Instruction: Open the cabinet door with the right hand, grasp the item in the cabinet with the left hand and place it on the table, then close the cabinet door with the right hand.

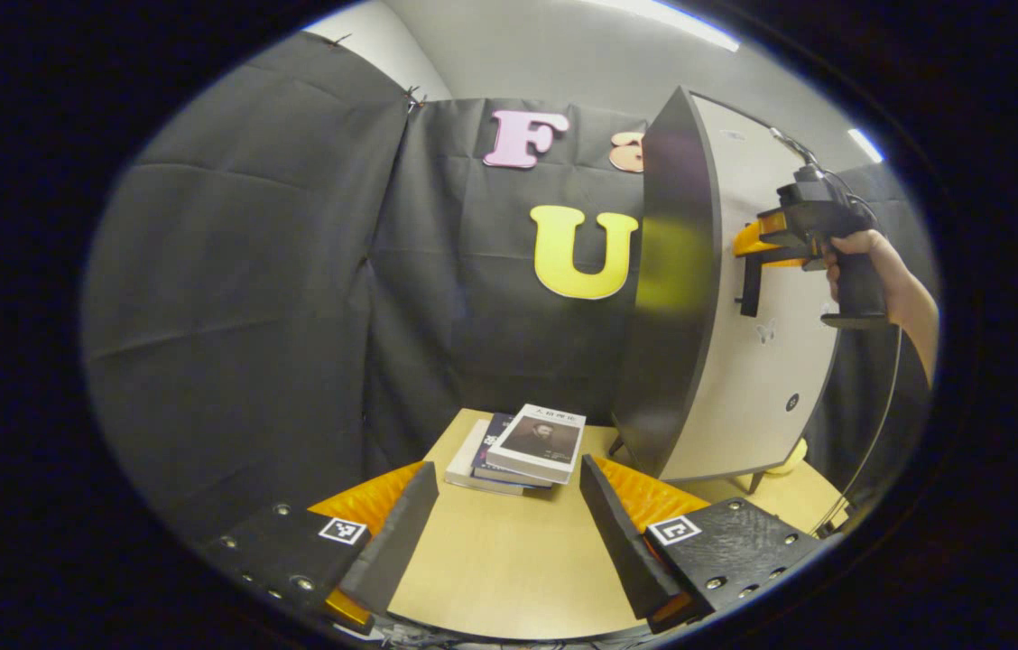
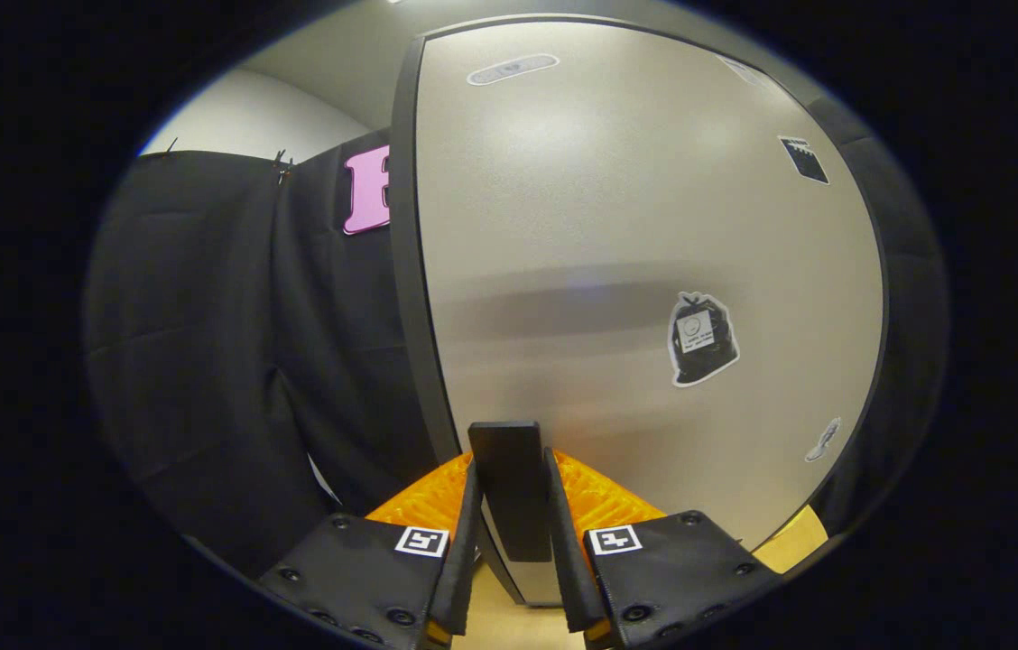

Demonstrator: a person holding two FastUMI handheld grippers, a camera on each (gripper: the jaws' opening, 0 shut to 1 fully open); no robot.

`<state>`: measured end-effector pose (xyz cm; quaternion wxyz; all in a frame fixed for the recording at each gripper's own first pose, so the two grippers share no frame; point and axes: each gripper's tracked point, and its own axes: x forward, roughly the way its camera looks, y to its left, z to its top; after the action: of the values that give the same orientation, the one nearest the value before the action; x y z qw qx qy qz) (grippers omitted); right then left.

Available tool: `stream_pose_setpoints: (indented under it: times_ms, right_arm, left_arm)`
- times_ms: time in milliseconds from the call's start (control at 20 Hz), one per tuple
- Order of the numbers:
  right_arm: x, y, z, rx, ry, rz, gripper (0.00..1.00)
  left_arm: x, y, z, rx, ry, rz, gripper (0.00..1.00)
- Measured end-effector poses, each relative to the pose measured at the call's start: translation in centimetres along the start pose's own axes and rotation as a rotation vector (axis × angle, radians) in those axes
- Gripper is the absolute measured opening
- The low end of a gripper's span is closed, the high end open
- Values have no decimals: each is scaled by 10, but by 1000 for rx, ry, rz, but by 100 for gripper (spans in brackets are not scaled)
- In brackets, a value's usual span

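Observation:
A small cabinet (image 1: 671,298) with a dark side and a pale grey door (image 2: 617,226) stands on the wooden table (image 1: 509,560). A hand holds my right gripper (image 1: 757,248) at the door's black vertical handle (image 1: 749,287). In the right gripper view that gripper (image 2: 511,469) is shut on the handle (image 2: 509,506), a finger pressing each side. The door looks level with the cabinet front, and what is inside is hidden. My left gripper (image 1: 509,469) hovers open over the table, left of the cabinet, with nothing between its fingers.
A stack of books (image 1: 522,447) lies on the table just beyond the left gripper's fingertips. A yellow thing (image 1: 787,459) peeks out low by the cabinet's far leg. Black cloth walls close in behind and to the left.

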<state>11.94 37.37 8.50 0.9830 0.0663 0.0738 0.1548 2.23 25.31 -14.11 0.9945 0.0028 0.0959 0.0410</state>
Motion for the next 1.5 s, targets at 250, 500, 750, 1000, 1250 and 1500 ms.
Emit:
stream_pose_setpoints:
  times_ms: [250, 500, 750, 1000, 1250, 1500]
  right_arm:
    - [-2, -1, 0, -67, -38, -19, 28]
    - [-3, -1, 0, -96, -50, 0, 11]
    - [-7, 0, -1, -98, -44, 28, 11]
    - [-25, 3, 0, -114, -41, 127, 11]
    - [-59, 6, 6, -110, -18, 238, 10]
    - [-79, 1, 6, -106, 0, 347, 11]
  left_arm:
    - [-2, -5, -2, 3, 11, -31, 96]
    - [-3, -10, -4, 25, 28, -80, 96]
    - [-8, -13, -4, 70, 34, -138, 97]
    - [-6, -13, -5, 60, 28, -113, 97]
    - [-8, -17, 3, 34, -5, -62, 98]
    - [-10, -13, 7, 44, -27, 11, 96]
